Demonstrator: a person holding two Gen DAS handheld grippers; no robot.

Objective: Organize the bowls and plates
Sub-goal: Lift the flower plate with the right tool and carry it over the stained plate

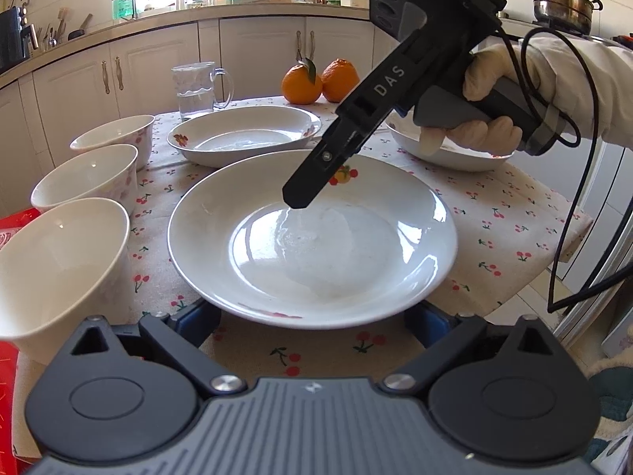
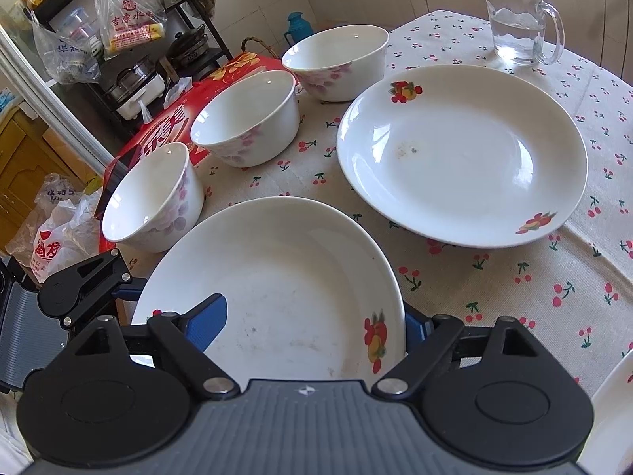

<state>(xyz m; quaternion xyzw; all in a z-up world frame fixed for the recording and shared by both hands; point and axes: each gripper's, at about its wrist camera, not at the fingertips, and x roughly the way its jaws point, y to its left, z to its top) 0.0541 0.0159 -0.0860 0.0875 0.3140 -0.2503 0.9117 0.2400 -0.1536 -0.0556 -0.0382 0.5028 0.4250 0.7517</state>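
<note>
A white plate with fruit prints lies nearest on the cherry-print cloth. My left gripper stands open, and its blue fingers reach under the plate's near rim, which hides their tips. My right gripper is open and straddles the opposite rim: one blue finger hangs over the plate's inside, the other sits outside the rim. A second plate lies beyond. Three white bowls stand upright in a row beside the plates.
A third plate lies behind the gloved hand on the right gripper. A glass mug of water and two oranges stand at the table's far side. A red box lies under the bowls' side of the table.
</note>
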